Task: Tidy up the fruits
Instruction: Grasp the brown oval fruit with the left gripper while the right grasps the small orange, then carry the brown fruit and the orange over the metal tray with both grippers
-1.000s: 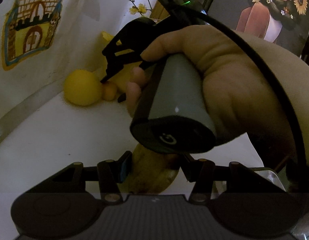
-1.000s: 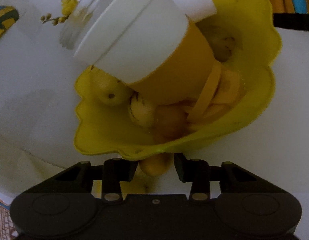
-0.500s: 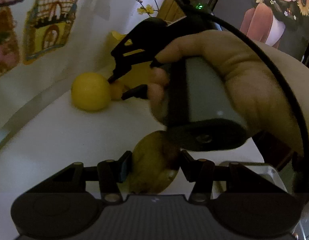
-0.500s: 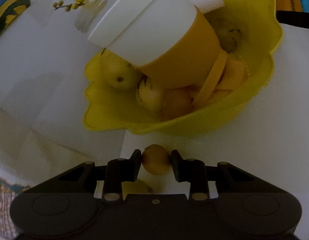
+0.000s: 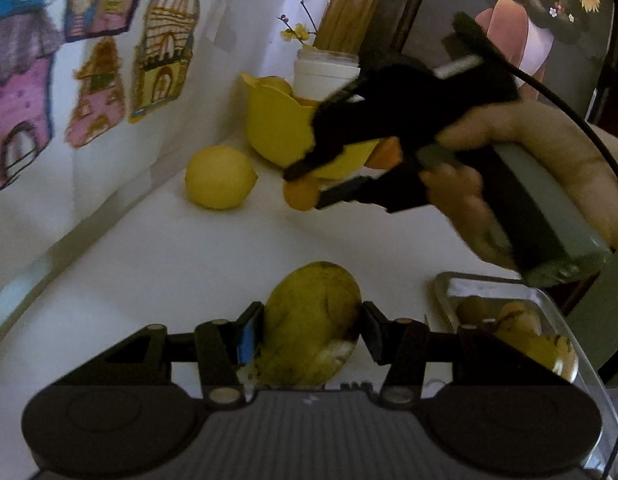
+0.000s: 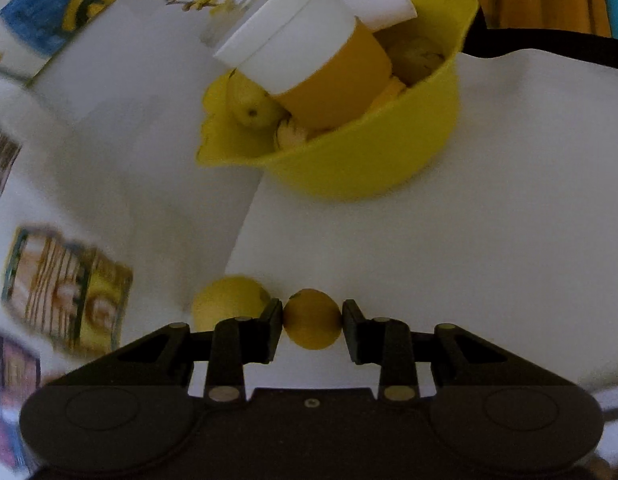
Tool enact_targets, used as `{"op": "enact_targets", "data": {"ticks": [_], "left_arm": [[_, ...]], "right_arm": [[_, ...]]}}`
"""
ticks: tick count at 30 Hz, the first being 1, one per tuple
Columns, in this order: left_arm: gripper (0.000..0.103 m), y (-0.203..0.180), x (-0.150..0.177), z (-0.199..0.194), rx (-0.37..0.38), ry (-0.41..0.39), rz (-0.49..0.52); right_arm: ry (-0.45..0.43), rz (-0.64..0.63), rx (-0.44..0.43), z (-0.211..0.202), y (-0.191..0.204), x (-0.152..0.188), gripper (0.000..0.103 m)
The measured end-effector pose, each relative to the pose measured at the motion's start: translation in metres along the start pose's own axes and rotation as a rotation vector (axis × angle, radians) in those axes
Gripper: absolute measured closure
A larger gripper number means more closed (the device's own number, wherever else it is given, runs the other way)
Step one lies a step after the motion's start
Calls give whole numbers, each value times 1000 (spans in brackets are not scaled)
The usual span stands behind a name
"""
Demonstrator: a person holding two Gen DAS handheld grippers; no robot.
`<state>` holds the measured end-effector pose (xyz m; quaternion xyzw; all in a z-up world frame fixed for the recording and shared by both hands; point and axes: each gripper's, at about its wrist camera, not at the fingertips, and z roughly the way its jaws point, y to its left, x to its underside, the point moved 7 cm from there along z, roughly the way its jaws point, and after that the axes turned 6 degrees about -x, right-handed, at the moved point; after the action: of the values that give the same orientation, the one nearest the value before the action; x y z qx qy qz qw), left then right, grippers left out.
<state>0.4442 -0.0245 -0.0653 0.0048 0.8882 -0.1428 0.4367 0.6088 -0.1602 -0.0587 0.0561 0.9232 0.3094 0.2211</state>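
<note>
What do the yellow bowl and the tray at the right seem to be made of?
The yellow bowl looks like moulded plastic: one even opaque colour, a smooth matt wall and a wavy rim. The tray looks like metal, probably steel or aluminium: its grey rim is thin and shiny and catches the light.

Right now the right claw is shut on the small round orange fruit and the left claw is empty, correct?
Not quite. The left claw is not empty: the left wrist view shows it shut on a large yellow-green mango. The right claw does grip the small round orange fruit.
</note>
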Motion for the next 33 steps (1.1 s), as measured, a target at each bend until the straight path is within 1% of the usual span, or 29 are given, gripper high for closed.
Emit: {"op": "enact_targets", "data": {"ticks": [2, 4, 7, 12, 17, 19, 22, 27, 30, 33], "left_arm": [[47, 0, 5, -8, -6, 0, -5], [47, 0, 9, -13, -13, -1, -5], [47, -2, 15, -22, -19, -1, -15], [47, -1, 27, -38, -19, 4, -38], [47, -3, 36, -49, -2, 1, -69], [47, -6, 41, -56, 20, -8, -86], [47, -15, 45, -70, 67, -41, -100], [47, -37, 51, -103, 115, -98, -75], [47, -55, 56, -120, 152, -110, -61], [47, -77, 57, -126, 196, -96, -48]], "right_arm": [[24, -19, -3, -11, -4, 11, 69], [39, -51, -5, -15, 7, 27, 69], [53, -73, -17, -30, 4, 46, 69], [44, -111, -25, -50, 6, 64, 69], [29, -133, -70, -69, 5, 86, 69], [16, -146, -88, -87, 5, 97, 69], [-1, -151, -126, -115, 0, 117, 69], [-44, -150, -167, -172, -19, 154, 69], [-84, -155, -158, -209, -37, 179, 69], [-120, -157, -120, -239, -62, 203, 69]]}}
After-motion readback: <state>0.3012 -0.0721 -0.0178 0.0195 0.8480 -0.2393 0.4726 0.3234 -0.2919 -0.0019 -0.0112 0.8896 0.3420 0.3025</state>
